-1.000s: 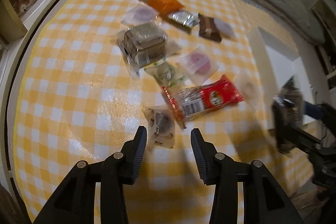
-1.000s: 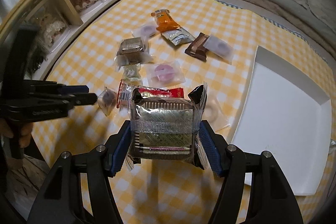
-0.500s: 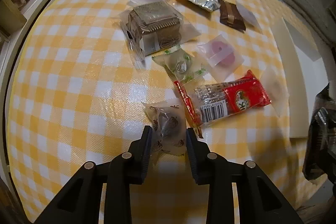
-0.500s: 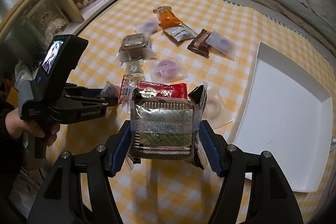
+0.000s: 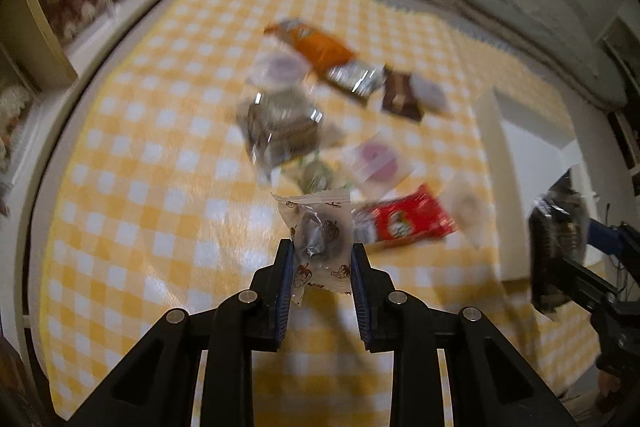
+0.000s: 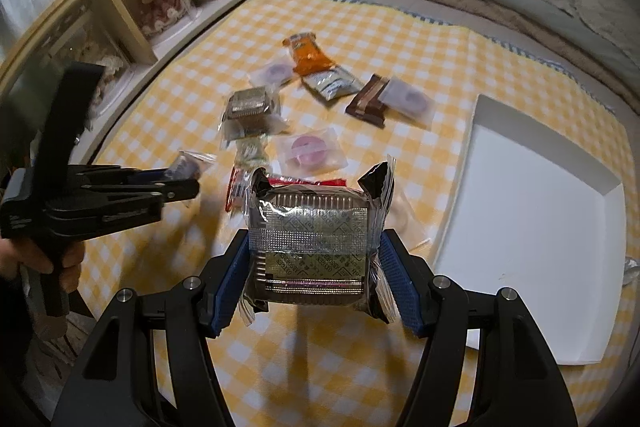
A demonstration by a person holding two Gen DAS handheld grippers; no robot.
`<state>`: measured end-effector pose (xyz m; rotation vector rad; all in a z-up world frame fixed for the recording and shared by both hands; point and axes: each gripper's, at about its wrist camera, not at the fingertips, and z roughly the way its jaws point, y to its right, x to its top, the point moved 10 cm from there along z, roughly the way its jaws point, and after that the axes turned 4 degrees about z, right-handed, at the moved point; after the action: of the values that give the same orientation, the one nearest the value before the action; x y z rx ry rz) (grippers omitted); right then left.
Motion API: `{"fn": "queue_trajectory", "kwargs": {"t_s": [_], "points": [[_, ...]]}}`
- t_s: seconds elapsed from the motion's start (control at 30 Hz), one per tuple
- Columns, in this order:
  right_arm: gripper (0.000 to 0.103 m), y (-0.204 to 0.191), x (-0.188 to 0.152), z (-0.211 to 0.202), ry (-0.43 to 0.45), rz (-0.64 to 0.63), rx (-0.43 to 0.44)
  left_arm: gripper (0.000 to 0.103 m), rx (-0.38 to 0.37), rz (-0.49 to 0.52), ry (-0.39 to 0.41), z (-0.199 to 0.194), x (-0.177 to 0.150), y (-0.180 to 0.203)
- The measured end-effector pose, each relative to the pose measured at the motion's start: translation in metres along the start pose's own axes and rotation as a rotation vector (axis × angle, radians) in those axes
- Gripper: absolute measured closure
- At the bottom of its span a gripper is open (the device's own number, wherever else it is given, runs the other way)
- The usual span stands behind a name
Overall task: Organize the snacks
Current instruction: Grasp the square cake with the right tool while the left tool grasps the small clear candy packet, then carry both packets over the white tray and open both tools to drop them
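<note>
Your left tongs (image 5: 322, 259) pinch the small strawberry-print candy packet (image 5: 318, 231), lifted clear of the checked surface (image 5: 132, 211); a second ago they stood spread above it as it lay flat. Your right tongs (image 6: 314, 267) clamp the foil-topped cake pack (image 6: 312, 239) above the near surface, unchanged. The white tray (image 6: 532, 227) sits empty at right, its left rim just beside the scattered snacks. Bare cloth lies open along the near and left edges.
</note>
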<state>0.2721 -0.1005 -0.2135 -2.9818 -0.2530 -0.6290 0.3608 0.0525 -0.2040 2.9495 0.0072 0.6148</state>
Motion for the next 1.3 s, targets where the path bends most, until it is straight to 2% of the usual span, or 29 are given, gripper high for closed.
{"fn": "queue_trajectory", "kwargs": {"t_s": [0.2,0.63,1.0,1.3], "points": [[0.037,0.022,0.007,-0.019,0.058,0.038,-0.039,0.076,-0.028,0.055,0.118,-0.041,0.006,0.029],[0.037,0.111,-0.003,-0.069,0.15,0.15,-0.154,0.076,-0.091,0.172,0.165,-0.056,0.004,0.113],[0.037,0.197,-0.044,-0.101,0.168,0.257,-0.26,0.076,-0.136,0.243,0.137,-0.024,0.012,0.188],[0.037,0.263,-0.075,-0.111,0.145,0.344,-0.329,0.076,-0.152,0.294,0.108,0.017,0.011,0.247]]}}
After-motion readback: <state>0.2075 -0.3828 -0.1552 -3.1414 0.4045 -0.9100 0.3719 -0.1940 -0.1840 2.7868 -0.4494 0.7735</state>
